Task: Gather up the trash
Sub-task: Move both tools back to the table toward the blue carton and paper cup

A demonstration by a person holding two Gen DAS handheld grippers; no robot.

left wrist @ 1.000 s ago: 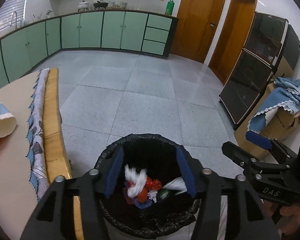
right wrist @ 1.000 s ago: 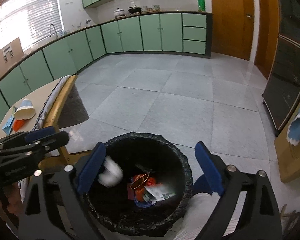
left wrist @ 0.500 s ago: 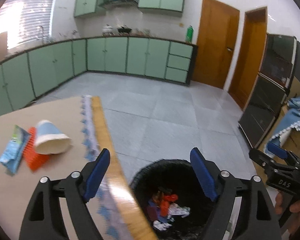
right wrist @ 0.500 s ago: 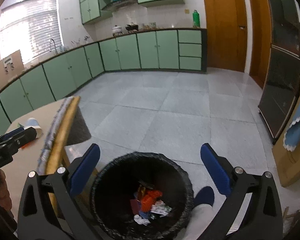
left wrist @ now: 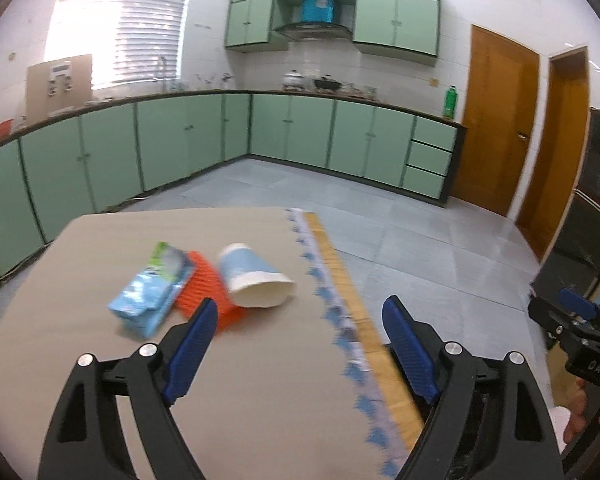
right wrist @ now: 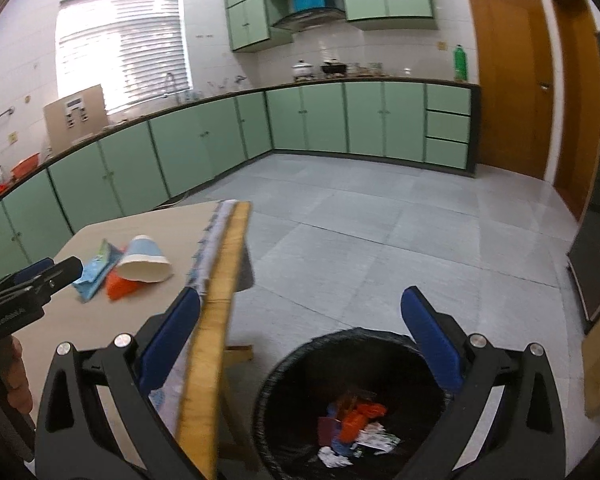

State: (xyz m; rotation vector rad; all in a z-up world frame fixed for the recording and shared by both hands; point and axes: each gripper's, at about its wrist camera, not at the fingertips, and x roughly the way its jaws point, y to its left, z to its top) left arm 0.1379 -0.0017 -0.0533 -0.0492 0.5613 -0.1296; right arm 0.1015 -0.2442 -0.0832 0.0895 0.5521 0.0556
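Trash remaining to collect lies in a small cluster on the table (left wrist: 80, 368): a tipped blue-and-white paper cup (left wrist: 256, 280), an orange wrapper (left wrist: 206, 292) touching the cup's left side, and a blue-green packet (left wrist: 152, 292) left of the wrapper. The trash bin (right wrist: 300, 364), lined with a black bag, stands on the floor just beyond the table's right edge and already holds orange, white and purple scraps (right wrist: 352, 428).

Change over the last second: both grippers were held over the bin mouth, the left one narrowly parted, with pale pieces blurred between the fingers of each. Both have since lifted, and the left view has swung from the bin to the tabletop. Judged from this, one load has been dropped and the next pick-up is beginning.

Left gripper (left wrist: 296, 344): jaws spread wide, nothing between them, hovering over the table short of the cup and aimed between the cup and the table's fringed edge.

Right gripper (right wrist: 300, 340): jaws likewise spread and empty, raised above the bin, its left finger crossing the table's wooden edge (right wrist: 216, 320) in this view.

The cup is nearest the left gripper and appears the likeliest next target.
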